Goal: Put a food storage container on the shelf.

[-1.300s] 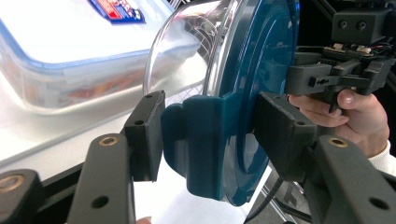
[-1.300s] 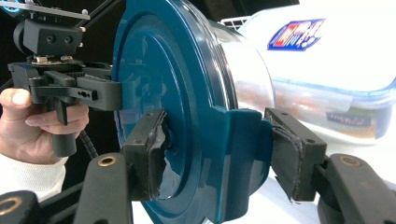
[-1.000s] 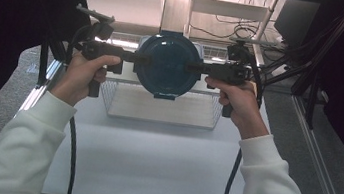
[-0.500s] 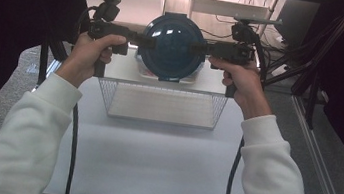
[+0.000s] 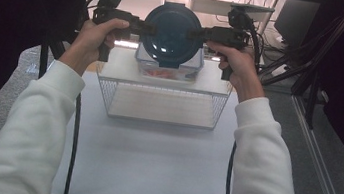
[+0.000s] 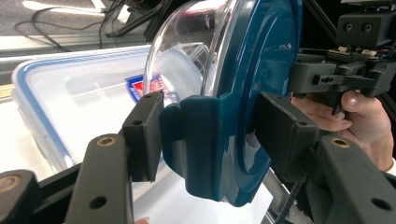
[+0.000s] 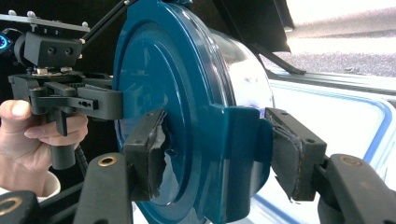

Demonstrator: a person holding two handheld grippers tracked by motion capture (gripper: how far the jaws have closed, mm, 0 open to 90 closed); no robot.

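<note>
A round container (image 5: 172, 34) with a dark blue lid and a clear bowl hangs on its side in the air, lid facing the person. My left gripper (image 5: 141, 26) is shut on the lid's left clasp (image 6: 205, 140), with its pads (image 6: 144, 135) pressing on both sides. My right gripper (image 5: 203, 33) is shut on the opposite clasp (image 7: 233, 154). The container's blue lid (image 7: 163, 70) stands upright between the two hands. It hangs over a clear plastic box (image 5: 168, 69) at the far side of the table.
A wire basket (image 5: 161, 103) stands on the white table (image 5: 151, 165) just nearer than the clear box. The box has a blue-rimmed lid (image 6: 70, 93). Black stands and cables crowd the far right (image 5: 292, 52). Dark curtains flank both sides.
Both hands have carried the container away from the person and slightly up, from above the wire basket to above the clear box. The grips on the two clasps are unchanged.
</note>
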